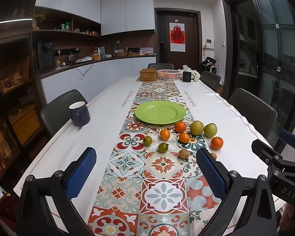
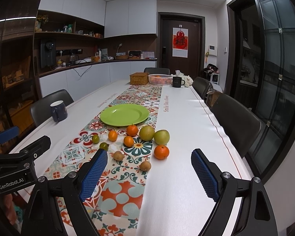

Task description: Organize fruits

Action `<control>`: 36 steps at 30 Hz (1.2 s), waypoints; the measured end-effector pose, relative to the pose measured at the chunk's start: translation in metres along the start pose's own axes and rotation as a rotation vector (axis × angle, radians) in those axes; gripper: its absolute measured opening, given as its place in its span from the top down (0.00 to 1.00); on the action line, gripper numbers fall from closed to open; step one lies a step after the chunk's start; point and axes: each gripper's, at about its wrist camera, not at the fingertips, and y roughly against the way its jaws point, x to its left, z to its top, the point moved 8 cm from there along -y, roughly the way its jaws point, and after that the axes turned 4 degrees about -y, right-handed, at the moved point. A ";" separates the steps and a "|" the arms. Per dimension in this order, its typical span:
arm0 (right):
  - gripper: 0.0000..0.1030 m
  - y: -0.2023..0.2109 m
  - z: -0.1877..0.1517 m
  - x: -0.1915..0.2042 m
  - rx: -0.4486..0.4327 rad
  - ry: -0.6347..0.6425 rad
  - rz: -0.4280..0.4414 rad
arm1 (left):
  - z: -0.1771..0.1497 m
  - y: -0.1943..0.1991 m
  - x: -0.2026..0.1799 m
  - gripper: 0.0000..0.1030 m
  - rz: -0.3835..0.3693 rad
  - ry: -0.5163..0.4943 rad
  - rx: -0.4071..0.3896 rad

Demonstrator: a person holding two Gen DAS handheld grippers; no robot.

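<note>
Both tools — left and right — hover above the worktop with jaws spread and holding nothing; fruits lie loose on the runner, just before the bare green plate.

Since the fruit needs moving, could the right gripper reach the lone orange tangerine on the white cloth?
Probably yes: the right gripper is open, and the orange tangerine sits just ahead, apart from other fruit.
</note>
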 end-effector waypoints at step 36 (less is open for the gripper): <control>0.23 -0.095 -0.022 0.000 0.180 0.054 0.059 | -0.023 -0.110 -0.055 0.18 -0.223 -0.227 0.125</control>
